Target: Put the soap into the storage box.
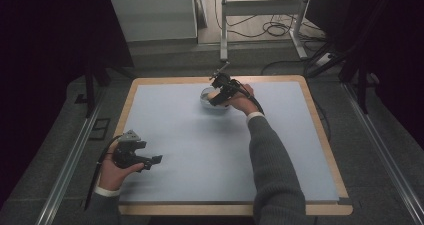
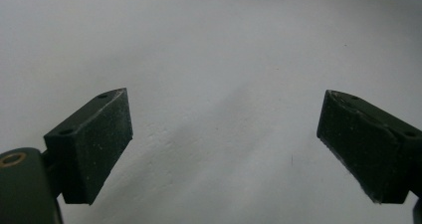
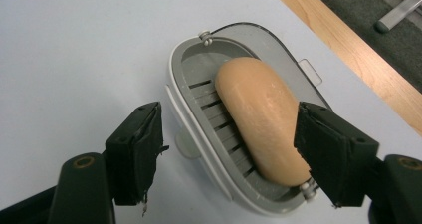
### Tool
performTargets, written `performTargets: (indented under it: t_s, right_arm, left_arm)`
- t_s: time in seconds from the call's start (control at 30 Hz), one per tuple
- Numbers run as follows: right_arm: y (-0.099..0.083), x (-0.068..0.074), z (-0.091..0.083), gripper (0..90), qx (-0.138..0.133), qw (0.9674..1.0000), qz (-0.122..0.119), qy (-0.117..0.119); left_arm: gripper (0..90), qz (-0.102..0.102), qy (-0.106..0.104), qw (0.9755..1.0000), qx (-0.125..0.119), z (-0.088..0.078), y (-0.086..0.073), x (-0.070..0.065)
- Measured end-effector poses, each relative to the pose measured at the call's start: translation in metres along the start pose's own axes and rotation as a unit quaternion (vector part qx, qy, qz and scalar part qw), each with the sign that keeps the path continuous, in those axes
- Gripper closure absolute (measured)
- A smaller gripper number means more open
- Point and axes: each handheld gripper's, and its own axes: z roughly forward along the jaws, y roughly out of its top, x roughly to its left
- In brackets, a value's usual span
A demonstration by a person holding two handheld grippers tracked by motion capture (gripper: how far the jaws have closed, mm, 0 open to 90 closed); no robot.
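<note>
— So where's the thing we care about?

— Far side of the table [image 1: 320, 130], near the middle of its back edge. A grey soap dish [image 3: 199, 74] with a slatted floor sits on the pale blue mat [image 1: 200, 150], and a peach-coloured bar of soap [image 3: 261, 117] lies lengthwise in it.

— And the right gripper [image 3: 229, 154]?

— Poised right over the dish, jaws spread wide, holding nothing. In the right gripper view one jaw stands just outside the dish's long wall, over the mat; the other is at the bar's opposite flank, at the near end of the dish. I can't tell whether that one touches the soap. So bar and dish wall both lie between the jaws.

— How would the soap handle, do you think?

— My guess: firm, fairly light, but smooth and rounded — likely to squirt out under a hard pinch. I'd take it across its short width, around the middle of its length, with the pads flat on the sides. As the jaws stand now, closing would catch the dish wall as well, so the outer one probably needs to come inside the rim first.

— The dish?

— Looks like thin plastic; it could slide or tip if nudged.

— Left gripper [image 1: 150, 161]?

— Near the table's front left corner, well apart from the dish — jaws wide open over bare mat, nothing between them.
</note>
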Motion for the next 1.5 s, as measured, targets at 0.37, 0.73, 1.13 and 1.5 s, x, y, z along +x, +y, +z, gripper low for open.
performTargets:
  t_s: [0.37,0.73,1.13,1.5]
  right_arm:
    - [-0.032,0.014,-0.036,24.0,-0.060,0.9980,0.020,0.005]
    - [-0.088,0.029,-0.071,22.4,-0.093,0.9941,0.055,-0.009]
    - [-0.159,0.046,-0.104,22.4,-0.118,0.9894,0.084,-0.018]
    - [-0.231,0.070,-0.130,22.1,-0.143,0.9816,0.117,-0.049]
  left_arm:
    - [7.6,0.003,0.003,1.0000,0.001,0.000,0.001,-0.003]
    - [7.6,0.003,0.009,0.9999,0.005,0.001,0.001,-0.002]
    - [7.5,0.001,0.015,0.9999,0.004,-0.001,0.000,-0.002]
    - [7.6,-0.001,0.021,0.9998,0.003,-0.003,0.000,-0.003]
